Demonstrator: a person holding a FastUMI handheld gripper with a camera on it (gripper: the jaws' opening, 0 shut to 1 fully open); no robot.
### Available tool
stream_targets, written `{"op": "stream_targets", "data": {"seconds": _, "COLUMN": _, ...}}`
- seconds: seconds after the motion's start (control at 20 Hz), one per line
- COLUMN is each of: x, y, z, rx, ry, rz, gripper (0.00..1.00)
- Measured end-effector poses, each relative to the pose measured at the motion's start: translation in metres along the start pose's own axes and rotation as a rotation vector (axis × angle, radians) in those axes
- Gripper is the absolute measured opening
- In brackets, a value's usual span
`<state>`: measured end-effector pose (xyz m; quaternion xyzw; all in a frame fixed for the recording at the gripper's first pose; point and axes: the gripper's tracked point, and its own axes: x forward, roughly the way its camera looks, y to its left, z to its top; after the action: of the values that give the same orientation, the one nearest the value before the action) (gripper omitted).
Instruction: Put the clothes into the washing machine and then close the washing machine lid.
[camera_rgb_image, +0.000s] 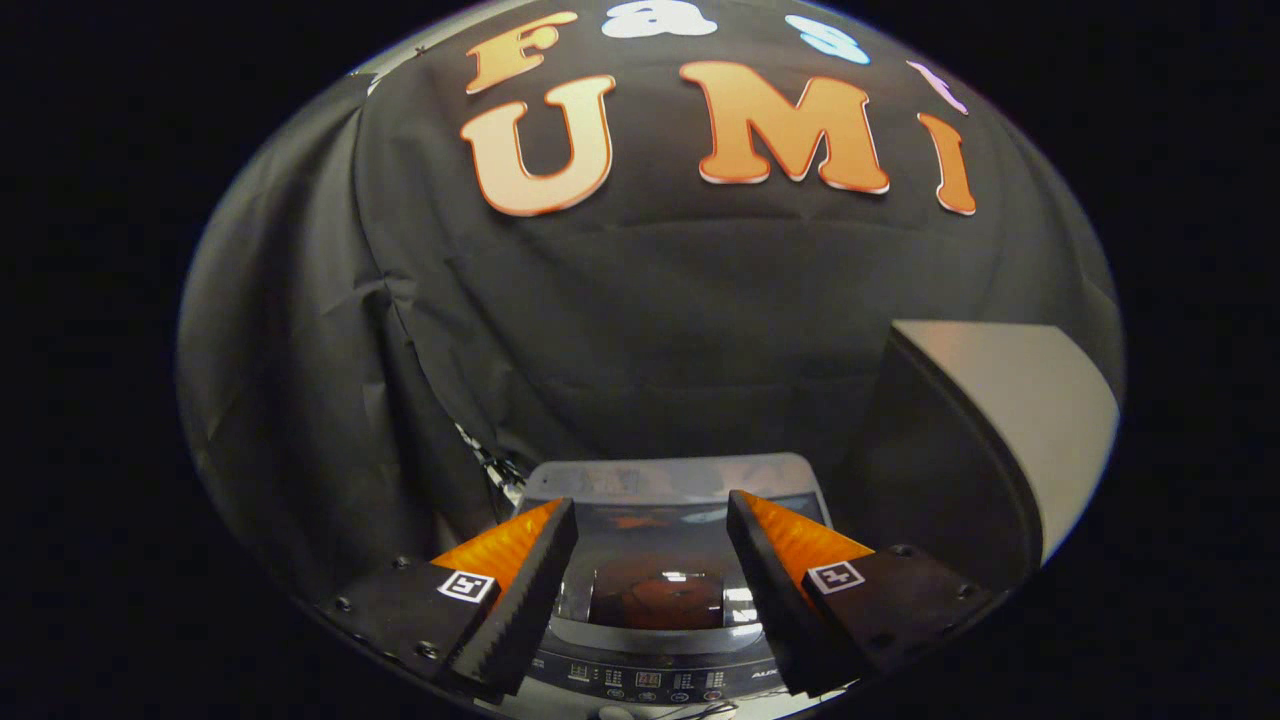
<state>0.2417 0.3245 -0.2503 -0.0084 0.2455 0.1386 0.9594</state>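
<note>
Washer, lid down, below & between fingers of gripper; fingers apart, nothing held.

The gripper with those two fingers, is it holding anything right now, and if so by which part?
Nothing is held. The gripper is open, its fingers spread apart above the washing machine, whose glass lid shows through the gap.
</note>
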Motion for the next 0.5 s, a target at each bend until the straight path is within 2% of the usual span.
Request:
{"op": "stream_targets", "data": {"seconds": 0.25, "x": -0.074, "y": -0.02, "z": 0.091, "rx": 0.008, "ry": -0.16, "rz": 0.007, "gripper": 0.98}}
{"op": "stream_targets", "data": {"seconds": 0.5, "x": -0.134, "y": -0.052, "z": 0.147, "rx": -0.054, "ry": -0.281, "rz": -0.039, "gripper": 0.98}}
